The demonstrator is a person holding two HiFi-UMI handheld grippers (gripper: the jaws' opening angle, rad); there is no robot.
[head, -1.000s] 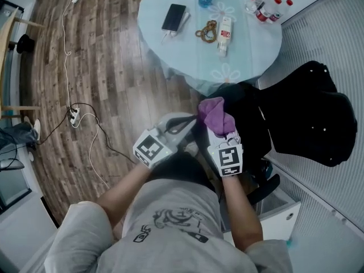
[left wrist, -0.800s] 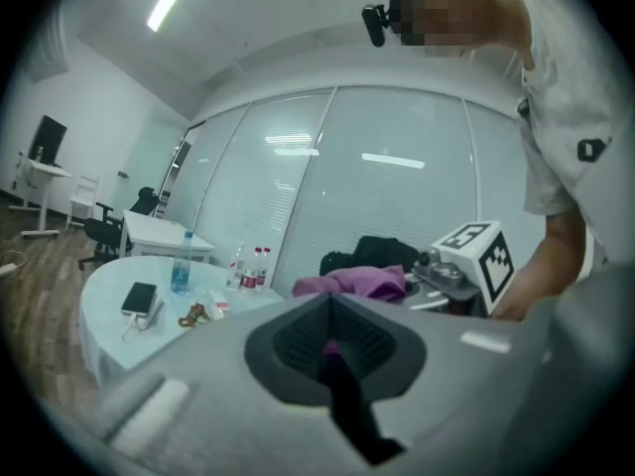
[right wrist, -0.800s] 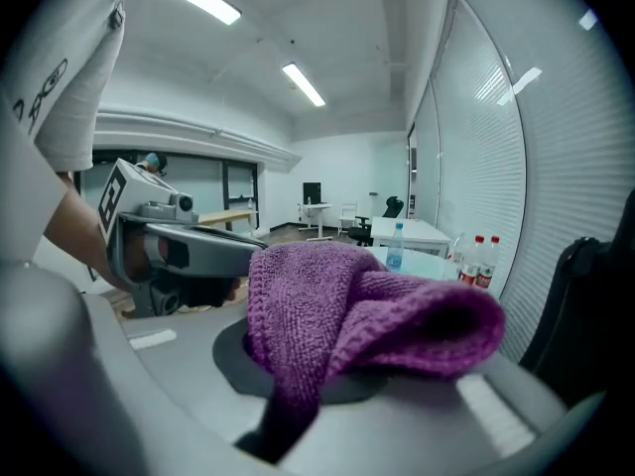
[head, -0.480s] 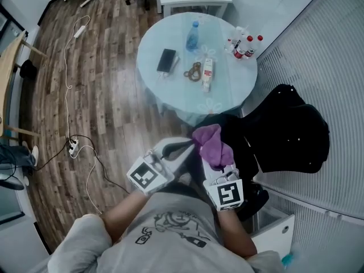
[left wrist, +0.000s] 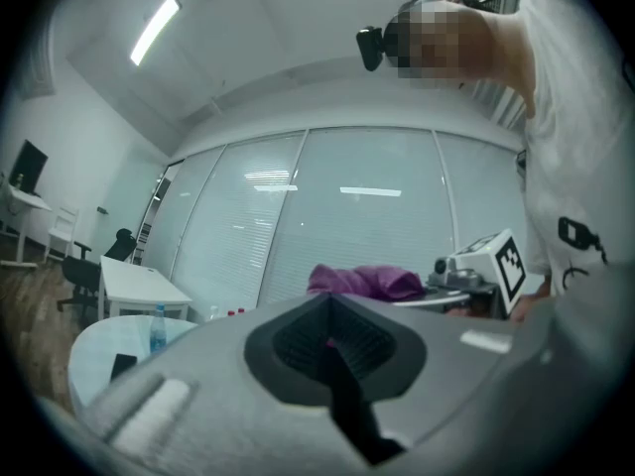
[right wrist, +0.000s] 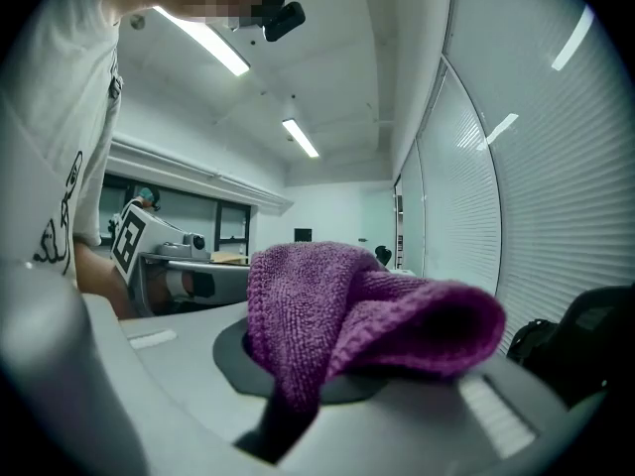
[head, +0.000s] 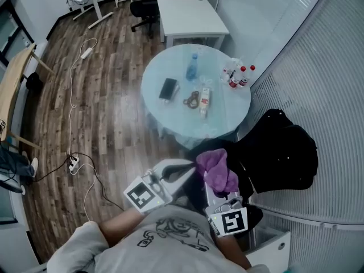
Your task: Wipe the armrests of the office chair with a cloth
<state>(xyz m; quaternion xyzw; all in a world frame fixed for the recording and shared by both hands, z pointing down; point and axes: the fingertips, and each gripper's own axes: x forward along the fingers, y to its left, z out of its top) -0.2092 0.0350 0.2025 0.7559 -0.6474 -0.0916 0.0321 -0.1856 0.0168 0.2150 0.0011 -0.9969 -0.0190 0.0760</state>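
My right gripper (head: 215, 174) is shut on a purple cloth (head: 216, 169), which bunches over its jaws; in the right gripper view the cloth (right wrist: 347, 310) droops down into the closed jaws. My left gripper (head: 189, 166) sits just left of it, shut with nothing in it, and its jaws (left wrist: 332, 343) meet in the left gripper view. Both grippers are held close to the person's chest, angled upward. The black office chair (head: 281, 152) stands right of the grippers by the blinds. Its armrests are not clearly visible.
A round glass table (head: 153, 90) stands ahead with a phone (head: 168, 88), a blue bottle (head: 192, 67) and small red-capped bottles (head: 236, 75). Beyond it is a white desk (head: 190, 16). Cables and a power strip (head: 74, 161) lie on the wood floor at left.
The head view has lifted and widened, showing more of the room. Both grippers now sit lower in the frame, nearer the body. The cloth stays in the right gripper.
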